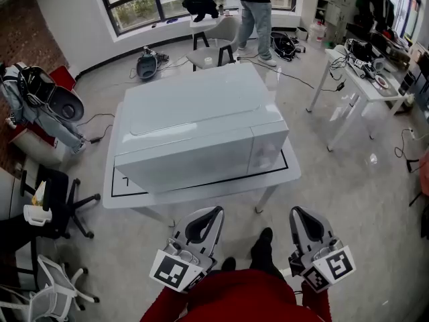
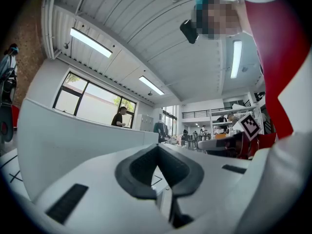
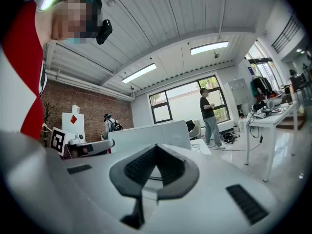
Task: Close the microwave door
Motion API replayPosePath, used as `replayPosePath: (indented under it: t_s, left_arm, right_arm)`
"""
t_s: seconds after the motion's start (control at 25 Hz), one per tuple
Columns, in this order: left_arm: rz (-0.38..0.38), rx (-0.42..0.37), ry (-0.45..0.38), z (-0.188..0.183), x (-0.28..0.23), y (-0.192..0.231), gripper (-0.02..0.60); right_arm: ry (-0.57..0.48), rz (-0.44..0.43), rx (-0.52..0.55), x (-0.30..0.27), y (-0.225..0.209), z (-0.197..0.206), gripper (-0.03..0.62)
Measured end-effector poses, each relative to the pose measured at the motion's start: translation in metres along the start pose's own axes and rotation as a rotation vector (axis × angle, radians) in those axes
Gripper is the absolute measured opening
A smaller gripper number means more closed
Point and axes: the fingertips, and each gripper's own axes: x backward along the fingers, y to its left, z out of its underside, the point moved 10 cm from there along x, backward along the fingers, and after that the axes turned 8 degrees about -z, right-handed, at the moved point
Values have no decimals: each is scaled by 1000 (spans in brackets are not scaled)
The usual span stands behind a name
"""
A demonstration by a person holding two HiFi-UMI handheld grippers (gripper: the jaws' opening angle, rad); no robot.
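Observation:
The white microwave (image 1: 194, 123) stands on a white table (image 1: 281, 173), and its front door (image 1: 188, 161) lies flush with the body. My left gripper (image 1: 213, 211) and right gripper (image 1: 298, 212) hover side by side before the table's front edge, short of the microwave and close to my body. Both point level at it with jaws shut and nothing between them. In the left gripper view the left gripper (image 2: 158, 147) faces the microwave (image 2: 73, 140). The right gripper (image 3: 156, 147) sees the microwave (image 3: 151, 135) ahead to the left.
A person (image 1: 256, 19) stands at the far window. A white desk (image 1: 362, 79) with cables is at the right. A stool (image 1: 211, 52) sits behind the table. An office chair (image 1: 60, 200) and grey equipment (image 1: 47, 106) are at the left.

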Motion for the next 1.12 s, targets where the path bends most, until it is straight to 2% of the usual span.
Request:
replayPosePath:
  t_s: [0.16, 0.28, 0.52, 0.68, 1.12]
  left_arm:
    - [4, 6, -3, 0, 2, 1, 9]
    - [-10, 47, -11, -4, 2, -1, 9]
    - [-11, 50, -12, -4, 1, 1, 9]
    - [-3, 4, 6, 0, 4, 5, 9]
    - [-2, 3, 20, 5, 4, 5, 9]
  right_arm:
    - [22, -3, 33, -2, 5, 0, 12]
    - [21, -1, 32, -3, 7, 0, 12]
    - [20, 17, 35, -5, 8, 0, 12]
    - [19, 32, 36, -4, 7, -1, 12]
    - [17, 36, 29, -6, 8, 2, 12]
